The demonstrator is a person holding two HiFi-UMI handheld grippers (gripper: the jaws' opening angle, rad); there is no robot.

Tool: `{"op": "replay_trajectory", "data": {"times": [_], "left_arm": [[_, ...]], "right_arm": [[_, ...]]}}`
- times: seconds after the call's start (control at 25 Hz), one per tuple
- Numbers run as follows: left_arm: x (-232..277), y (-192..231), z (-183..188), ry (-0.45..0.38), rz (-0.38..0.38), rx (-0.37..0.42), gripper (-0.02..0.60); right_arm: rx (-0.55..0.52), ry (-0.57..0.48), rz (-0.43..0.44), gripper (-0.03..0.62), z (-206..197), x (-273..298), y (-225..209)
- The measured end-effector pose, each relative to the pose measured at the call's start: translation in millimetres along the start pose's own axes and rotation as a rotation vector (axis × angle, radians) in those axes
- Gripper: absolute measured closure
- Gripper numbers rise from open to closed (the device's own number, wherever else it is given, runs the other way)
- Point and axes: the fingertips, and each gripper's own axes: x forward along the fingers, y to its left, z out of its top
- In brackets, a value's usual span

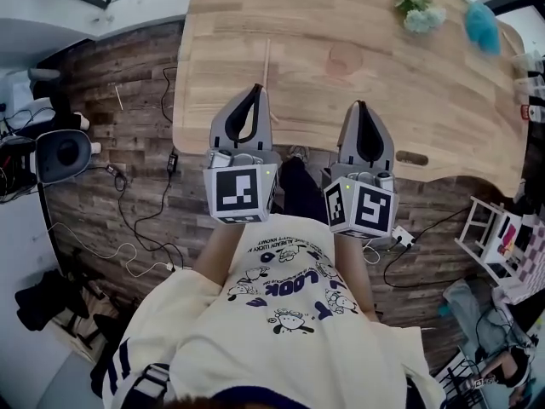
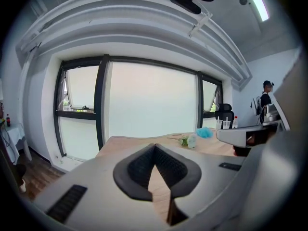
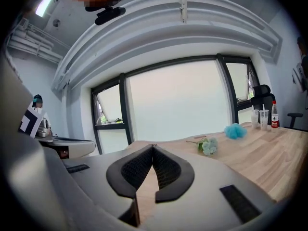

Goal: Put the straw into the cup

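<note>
Left hand-held gripper [image 1: 256, 92] clenched, empty, tips over table [image 1: 358, 49] near edge; right hand-held gripper [image 1: 361, 109] likewise clenched, empty; cups [image 3: 260, 119] at table's right edge.

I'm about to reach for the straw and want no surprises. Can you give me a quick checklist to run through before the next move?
1. Left claw free: ok, shut with nothing in it.
2. Right claw free: ok, shut with nothing in it.
3. Claws opened for a pick: not ok, both sets of jaws are together.
4. Straw located: cannot tell; a thin pale stick lies on the table ahead of the left claw.
5. Cup located: ok, cups stand near the table's right end.
</note>
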Motion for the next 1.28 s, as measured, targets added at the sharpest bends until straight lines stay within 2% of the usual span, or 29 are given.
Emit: {"op": "replay_trajectory", "data": {"times": [0.4, 0.72, 0.96, 1.28], "left_arm": [[31.7, -8.3, -2.0, 0.047, 0.056, 0.013, 0.555], [41.1, -21.9, -6.8, 0.074, 0.048, 0.026, 0.555], [45.2, -31.3, -8.1, 0.107, 0.032, 0.043, 0.555], [42.7, -35.9, 5.1, 0.067, 0.013, 0.055, 0.555]], "right_arm": [[0.04, 0.031, 0.039, 0.596, -3.5, 34.1, -29.7], [0.059, 0.067, 0.057, 0.596, -15.7, 43.9, -36.9], [0.068, 0.051, 0.06, 0.595, -8.7, 45.2, -40.8], [0.075, 0.033, 0.058, 0.596, -0.9, 40.5, -37.5]]}}
